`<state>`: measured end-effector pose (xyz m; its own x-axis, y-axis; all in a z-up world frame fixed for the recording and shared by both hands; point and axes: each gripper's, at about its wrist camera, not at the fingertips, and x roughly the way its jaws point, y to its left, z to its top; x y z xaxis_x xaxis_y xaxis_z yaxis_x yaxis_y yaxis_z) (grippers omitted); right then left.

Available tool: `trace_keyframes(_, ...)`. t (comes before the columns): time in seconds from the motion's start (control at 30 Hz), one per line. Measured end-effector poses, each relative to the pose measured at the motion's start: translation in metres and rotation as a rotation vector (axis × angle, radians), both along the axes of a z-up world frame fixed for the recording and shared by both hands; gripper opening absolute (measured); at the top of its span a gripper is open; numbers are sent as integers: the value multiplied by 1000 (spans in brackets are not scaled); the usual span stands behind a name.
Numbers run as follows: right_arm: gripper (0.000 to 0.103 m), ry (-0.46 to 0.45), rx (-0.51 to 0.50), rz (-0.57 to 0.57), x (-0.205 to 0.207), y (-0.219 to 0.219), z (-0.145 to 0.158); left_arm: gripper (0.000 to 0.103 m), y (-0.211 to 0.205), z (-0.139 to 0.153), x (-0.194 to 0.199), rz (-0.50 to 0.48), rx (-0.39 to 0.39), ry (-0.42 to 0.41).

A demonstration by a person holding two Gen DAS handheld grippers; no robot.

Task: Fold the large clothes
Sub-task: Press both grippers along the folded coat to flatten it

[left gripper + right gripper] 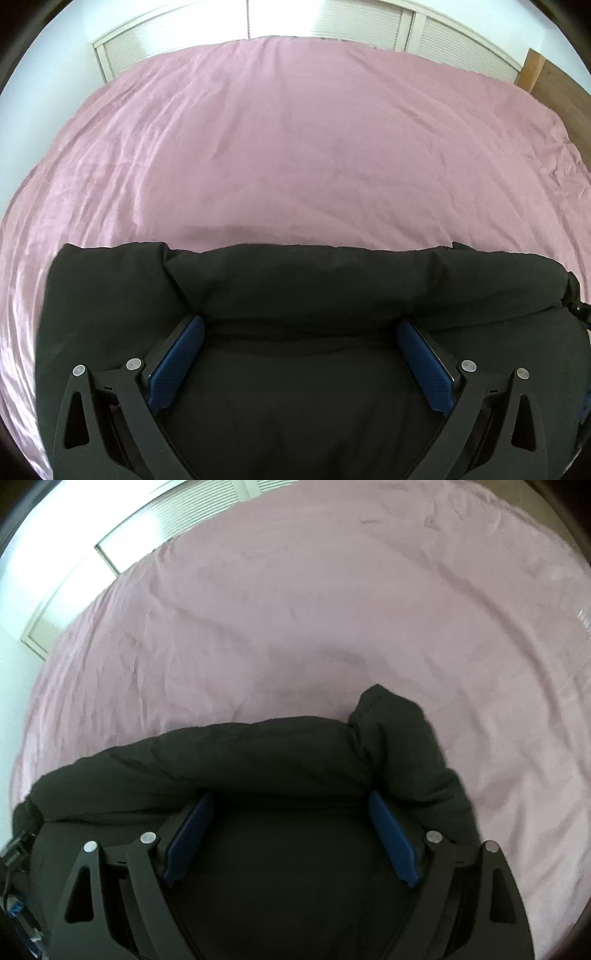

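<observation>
A bed covered by a wrinkled pink sheet (295, 147) fills both views, with white louvred closet doors (369, 26) behind it and a strip of wooden floor (561, 96) at the right edge of the left wrist view.

At the near edge of the sheet lies a black padded jacket (295, 288), bulky and folded into a thick bundle whose rolled far edge runs across the frame. In the right wrist view one puffy end, perhaps a sleeve, sticks out toward the far right (391, 723).

The left gripper (299, 332) hangs over the jacket, its blue pads (177, 362) spread wide apart with only flat dark fabric between them, gripping nothing. The right gripper (291, 808) is likewise spread wide over the jacket, its blue pads (395, 838) clear of any fold.
</observation>
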<state>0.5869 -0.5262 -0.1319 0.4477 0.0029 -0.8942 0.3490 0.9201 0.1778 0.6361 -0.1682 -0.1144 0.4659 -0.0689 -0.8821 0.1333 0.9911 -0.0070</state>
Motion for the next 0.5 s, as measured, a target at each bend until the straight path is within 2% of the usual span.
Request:
trace_keyframes(0.1,87,3,-71,6,-6,2,20,102,5,18,-15,-11,23,-48)
trace_keyframes(0.2,87,-29,-137,59,-17,11,44,101,14,35,-32,-23,41,-90)
trace_keyframes(0.37,87,-99,-196,170,-50,37,74,101,23,55,-67,-53,58,-146)
trace_keyframes(0.5,87,-126,-220,259,-78,65,86,101,25,61,-99,-72,57,-162)
